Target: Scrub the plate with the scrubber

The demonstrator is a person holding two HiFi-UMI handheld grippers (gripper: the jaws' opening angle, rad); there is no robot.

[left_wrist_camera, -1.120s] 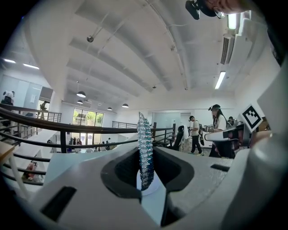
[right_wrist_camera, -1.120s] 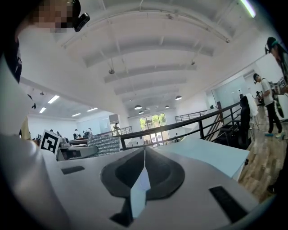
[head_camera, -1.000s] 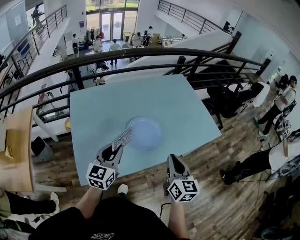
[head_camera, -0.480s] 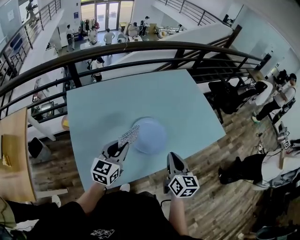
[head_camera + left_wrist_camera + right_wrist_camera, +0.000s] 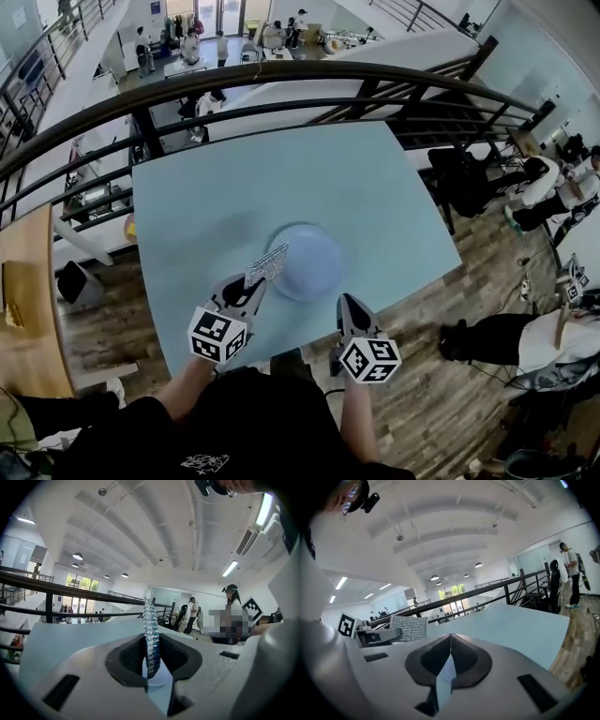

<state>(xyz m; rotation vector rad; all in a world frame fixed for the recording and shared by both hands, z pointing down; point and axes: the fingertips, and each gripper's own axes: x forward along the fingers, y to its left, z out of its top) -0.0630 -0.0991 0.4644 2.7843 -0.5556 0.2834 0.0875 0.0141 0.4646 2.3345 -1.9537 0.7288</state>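
Note:
A round pale blue plate [image 5: 311, 261] lies on the light blue table [image 5: 375, 197], near its front edge. My left gripper [image 5: 251, 286] is shut on a flat silvery mesh scrubber [image 5: 267, 264], which sticks out past the jaws at the plate's left rim. The left gripper view shows the scrubber [image 5: 150, 616] edge-on, pinched in that gripper [image 5: 151, 639]. My right gripper [image 5: 348, 302] is shut and empty, just short of the plate's near right side. In the right gripper view its jaws [image 5: 450, 639] meet with nothing between them, and the scrubber [image 5: 408, 628] shows at the left.
A dark metal railing [image 5: 281, 80] runs along the table's far side, with a lower floor and people beyond. A wooden table [image 5: 28, 309] stands at the left. People sit or stand at the right [image 5: 553, 178]. The wood floor [image 5: 450, 375] lies below the table's front edge.
Both grippers have come forward and lower toward the table. The plate now sits closer to them. The scrubber stays in the left grip and the right jaws stay shut.

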